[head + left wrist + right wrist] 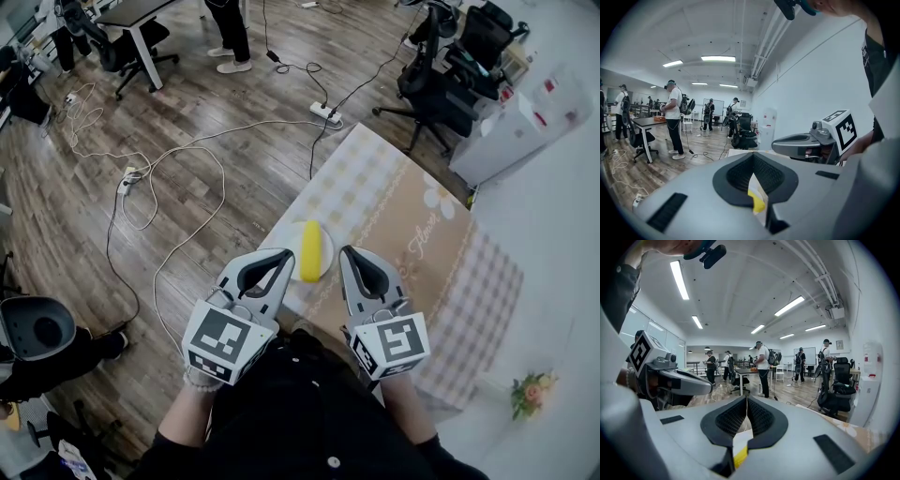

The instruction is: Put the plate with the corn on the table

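Plate [325,246], corn [310,251] lying lengthwise toward the far side of the table [412,234], is clamped at its partly hidden rim by left gripper [285,256] and right gripper [347,253].

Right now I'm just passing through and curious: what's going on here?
A person holds a white plate with a corn cob, the left gripper and the right gripper each shut on its rim. It is over the near edge of the cloth-covered table; whether it rests there is unclear.
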